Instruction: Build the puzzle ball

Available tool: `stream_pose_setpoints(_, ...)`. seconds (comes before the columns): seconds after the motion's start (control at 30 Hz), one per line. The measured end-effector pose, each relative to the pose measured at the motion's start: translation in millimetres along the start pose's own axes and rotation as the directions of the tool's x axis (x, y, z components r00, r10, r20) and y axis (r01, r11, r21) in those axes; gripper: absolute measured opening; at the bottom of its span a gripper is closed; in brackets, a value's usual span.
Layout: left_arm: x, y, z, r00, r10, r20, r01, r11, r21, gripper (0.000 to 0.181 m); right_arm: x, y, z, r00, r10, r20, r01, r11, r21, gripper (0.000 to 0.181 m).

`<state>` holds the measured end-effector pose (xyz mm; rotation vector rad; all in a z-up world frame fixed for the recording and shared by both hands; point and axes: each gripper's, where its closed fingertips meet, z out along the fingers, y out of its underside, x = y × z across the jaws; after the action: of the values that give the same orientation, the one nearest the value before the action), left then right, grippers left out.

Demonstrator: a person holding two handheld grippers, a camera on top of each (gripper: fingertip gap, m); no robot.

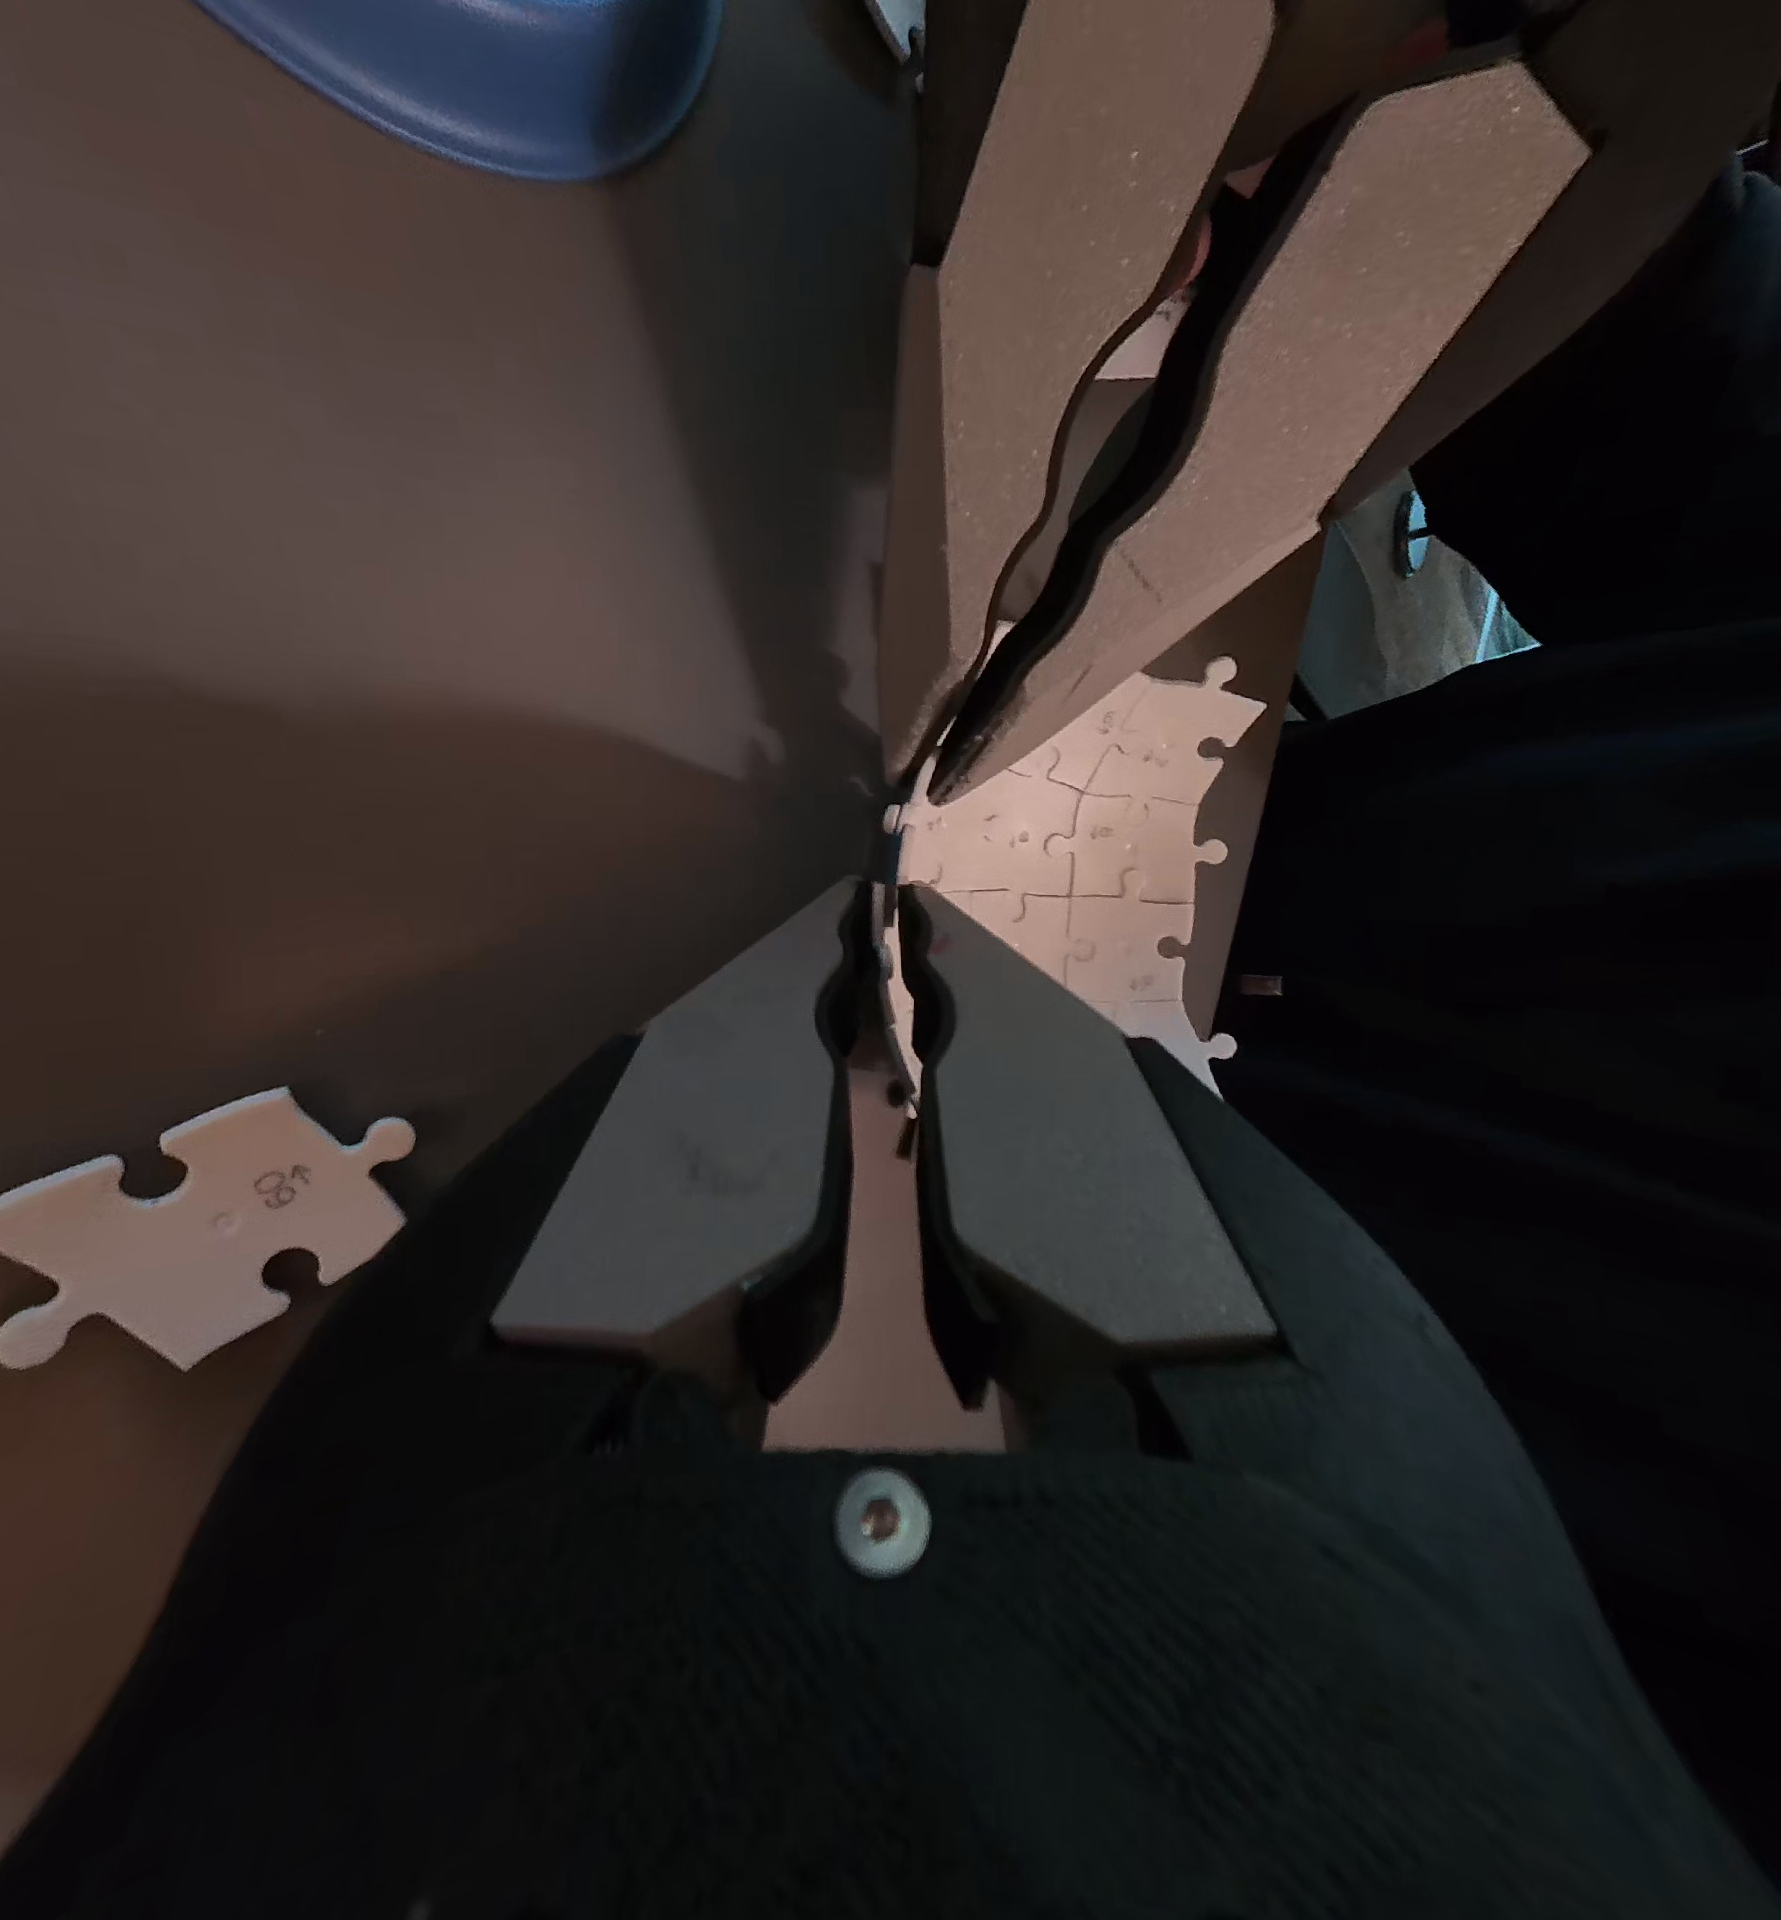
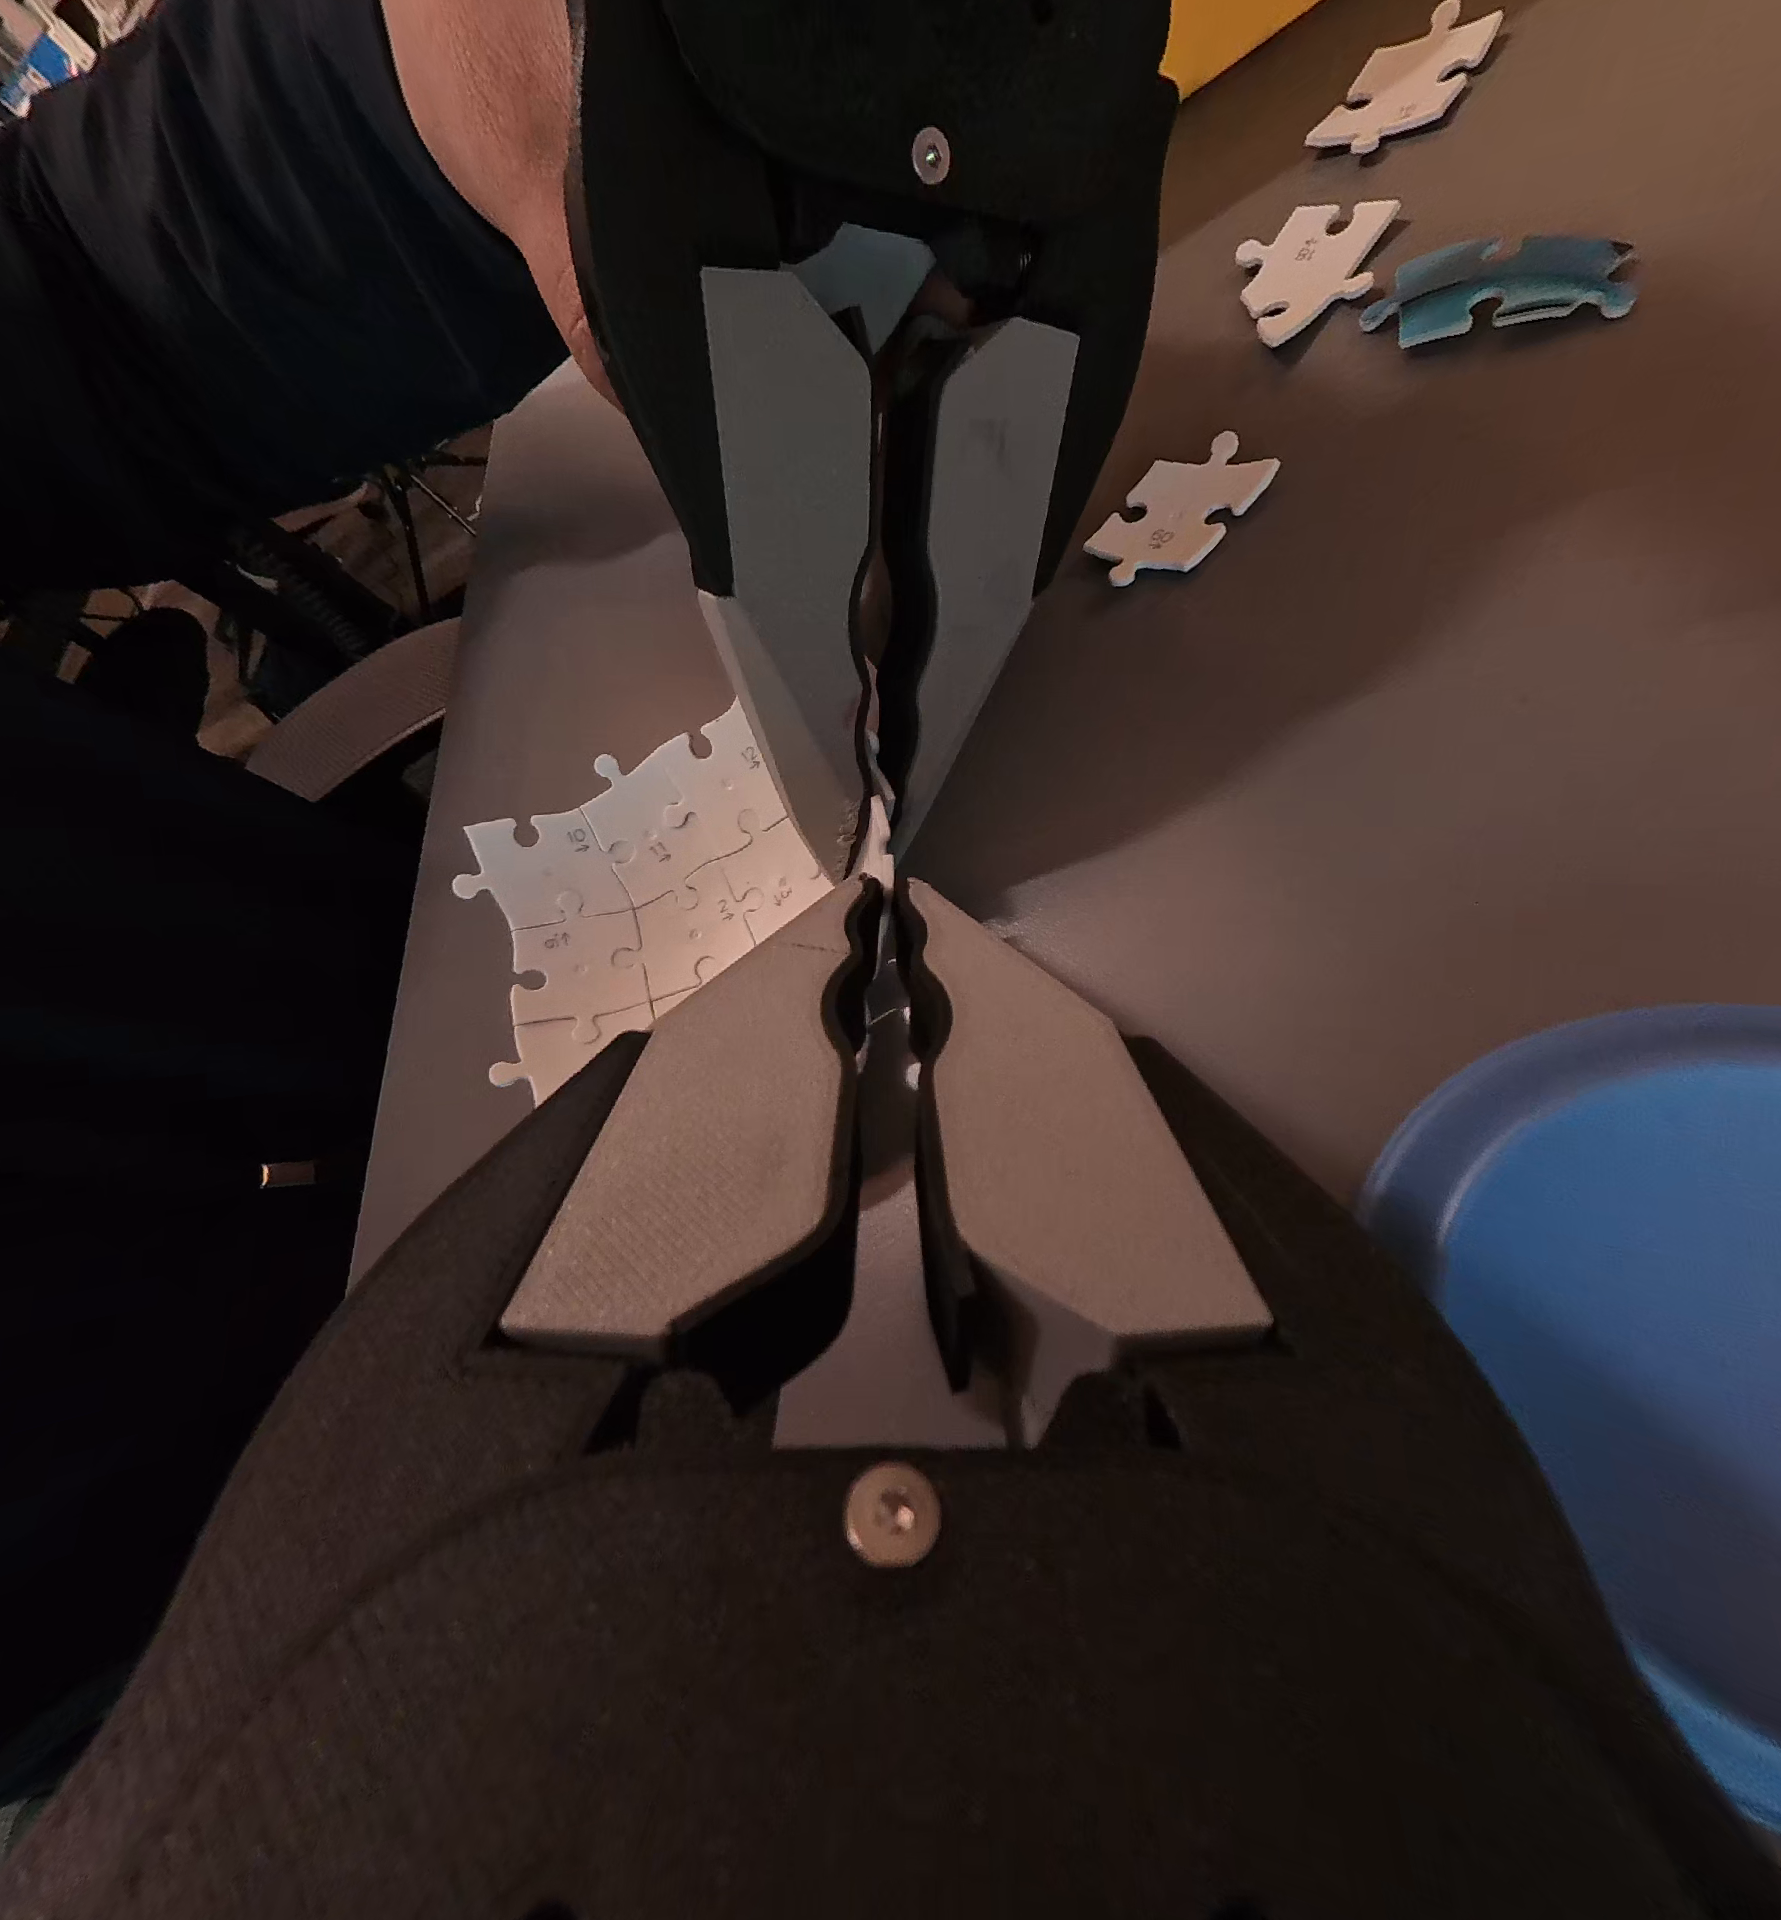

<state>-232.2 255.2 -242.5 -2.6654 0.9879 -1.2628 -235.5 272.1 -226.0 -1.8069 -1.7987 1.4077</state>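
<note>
Both tools, left tool (image 1: 891,894) and right tool (image 2: 881,894), clamp the small joined panel (image 2: 637,904); loose pieces (image 2: 1182,509) beyond remain, so most building is left.

You've got a round blue plastic dish (image 2: 1634,1299) sitting on that dark brown tabletop (image 2: 1385,790). A yellow box corner (image 2: 1218,42) pokes in at the far edge.

Left gripper (image 1: 891,894): fingers pressed nearly together, tips pinching a thin white edge; grey pads (image 1: 720,1164) angled inward over black body. Right gripper (image 2: 884,899): fingers likewise closed to a narrow slit, clamped on the same thin edge. Both meet tip to tip, facing each other. Person's forearm (image 2: 512,135) behind the left gripper, dark sleeve above.
</note>
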Motion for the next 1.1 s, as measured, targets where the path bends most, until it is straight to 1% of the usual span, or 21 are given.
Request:
stream_pose_setpoints(0.23,1.0,-0.5,-3.2,0.998,0.024,0.061,-0.025,1.0,0.01,0.001,-3.0,-2.4,-0.9,1.0,0.018,0.025,-0.018,1.0,0.013,0.0)
stream_pose_setpoints(0.53,3.8,-0.9,-5.2,0.991,0.068,0.118,-0.07,0.998,0.01,0.001,-6.0,1.6,-1.0,1.0,-0.013,0.02,0.014,1.0,-0.017,0.002)
stream_pose_setpoints(0.63,5.5,-0.1,-5.1,0.989,0.075,0.125,-0.076,0.997,0.007,0.001,-5.5,3.7,1.3,0.999,0.013,0.033,-0.012,1.0,-0.026,0.009)
stream_pose_setpoints(0.7,5.8,0.2,-5.0,0.988,0.079,0.134,-0.081,0.997,0.005,0.001,-7.0,4.8,3.0,0.997,0.042,0.059,-0.041,0.999,-0.033,0.01)
stream_pose_setpoints(0.87,7.6,-1.4,-6.8,0.984,0.089,0.152,-0.092,0.996,0.012,0.001,-13.0,10.7,7.5,0.982,0.131,0.135,-0.121,0.99,-0.075,0.007)
stream_pose_setpoints(1.1,8.1,0.0,-7.5,0.986,0.078,0.145,-0.081,0.997,0.01,0.001,-14.3,8.8,8.4,0.98,0.137,0.144,-0.128,0.989,-0.07,0.004)
